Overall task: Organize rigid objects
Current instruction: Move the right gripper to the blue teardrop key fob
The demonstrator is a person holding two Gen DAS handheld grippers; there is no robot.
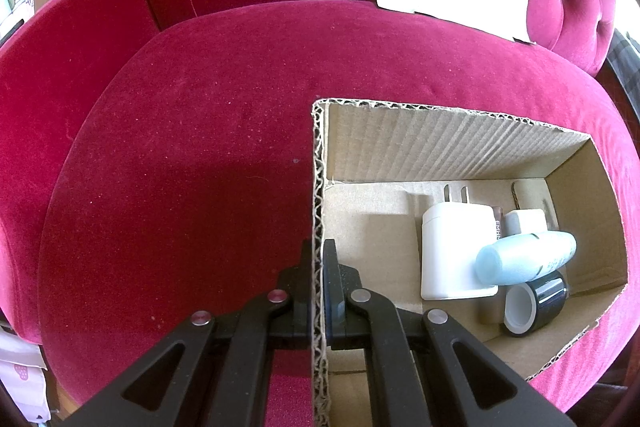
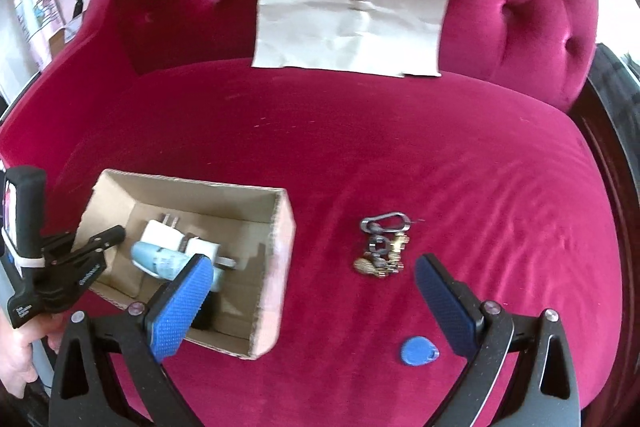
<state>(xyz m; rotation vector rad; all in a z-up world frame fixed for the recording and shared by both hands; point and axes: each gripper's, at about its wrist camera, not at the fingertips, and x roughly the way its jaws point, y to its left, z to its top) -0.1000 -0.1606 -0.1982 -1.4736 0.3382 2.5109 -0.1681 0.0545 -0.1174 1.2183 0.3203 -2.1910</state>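
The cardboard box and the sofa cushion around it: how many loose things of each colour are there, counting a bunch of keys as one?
White: 2, both chargers, and, in the cardboard box
Pale blue: 1, bottle, in the box
Black: 1, tape roll, in the box
Blue: 1, tag, on the cushion
Metal: 1, key bunch, on the cushion
Total: 6
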